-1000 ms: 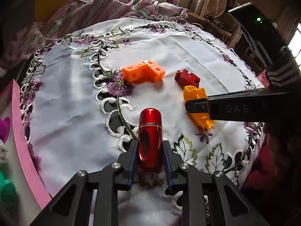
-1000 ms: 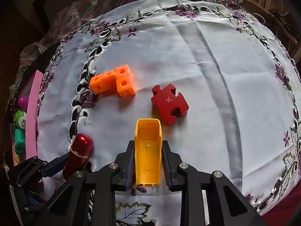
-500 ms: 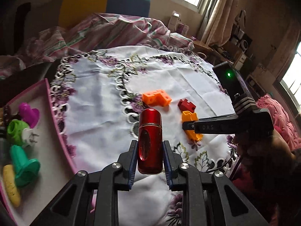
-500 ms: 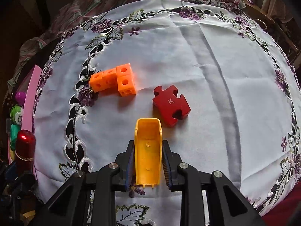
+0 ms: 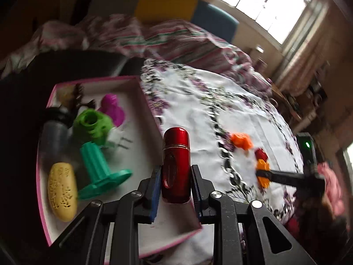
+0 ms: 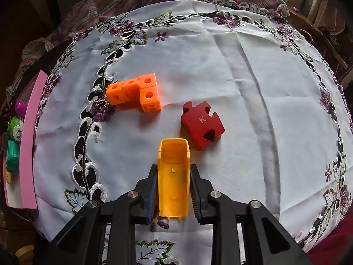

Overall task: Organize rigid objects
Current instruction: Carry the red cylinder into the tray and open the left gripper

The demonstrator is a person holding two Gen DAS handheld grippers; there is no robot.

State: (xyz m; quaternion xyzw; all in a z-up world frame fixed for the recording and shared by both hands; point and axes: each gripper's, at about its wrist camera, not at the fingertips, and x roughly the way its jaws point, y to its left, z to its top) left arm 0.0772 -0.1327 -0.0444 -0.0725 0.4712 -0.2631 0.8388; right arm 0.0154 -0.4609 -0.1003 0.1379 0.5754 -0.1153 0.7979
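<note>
In the left wrist view, the left gripper point(image 5: 176, 174) clamps a red tube point(image 5: 176, 165), seen against the right rim of the pink tray point(image 5: 150, 112).

In the right wrist view, the right gripper point(image 6: 173, 183) grips a yellow scoop point(image 6: 173, 176) on the tablecloth point(image 6: 253, 84), well right of the tray; the red puzzle piece point(image 6: 201, 124) lies just beyond it.

Daylight pours in from a window point(image 5: 267, 4) at the upper right of the left wrist view, blown out to plain white. That view is smeared by motion blur (the tablecloth point(image 5: 220, 114) pattern streaks, and the pink tray point(image 5: 152, 119) edge is soft), though a red capsule point(image 5: 175, 165) close to the lens is crisp, with a glossy highlight. The right wrist view is sharp and evenly lit; an orange block point(image 6: 134, 91) casts a soft shadow. Both views bow and darken at the edges.
</note>
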